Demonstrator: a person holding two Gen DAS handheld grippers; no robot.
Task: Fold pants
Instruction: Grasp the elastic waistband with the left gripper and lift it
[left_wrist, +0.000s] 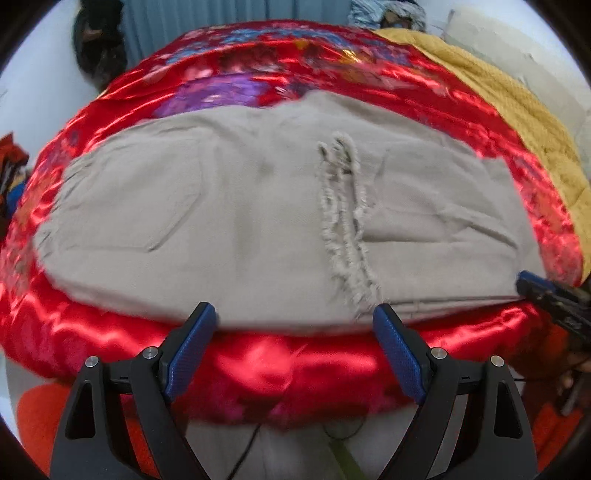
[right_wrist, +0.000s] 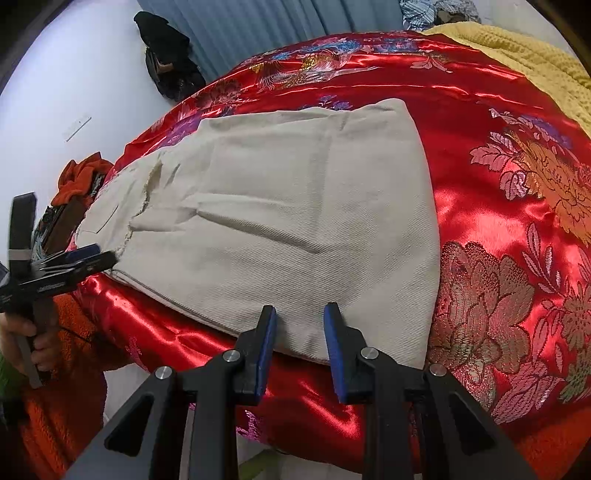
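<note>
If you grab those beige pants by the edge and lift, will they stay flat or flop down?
Probably flop: the pants are soft woven cloth, already creased and folded in layers. The layers would likely slide apart, and the shiny red bedspread looks slick, so a push may make them glide.

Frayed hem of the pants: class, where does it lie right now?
In the left wrist view the frayed hem runs across the middle of the folded beige pants, on the red satin quilt.

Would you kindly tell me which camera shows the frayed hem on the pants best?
The left wrist view: the frayed hem runs across mid-frame, its loose threads distinct. The right wrist view shows it only small and foreshortened near the pants' far left end.
</note>
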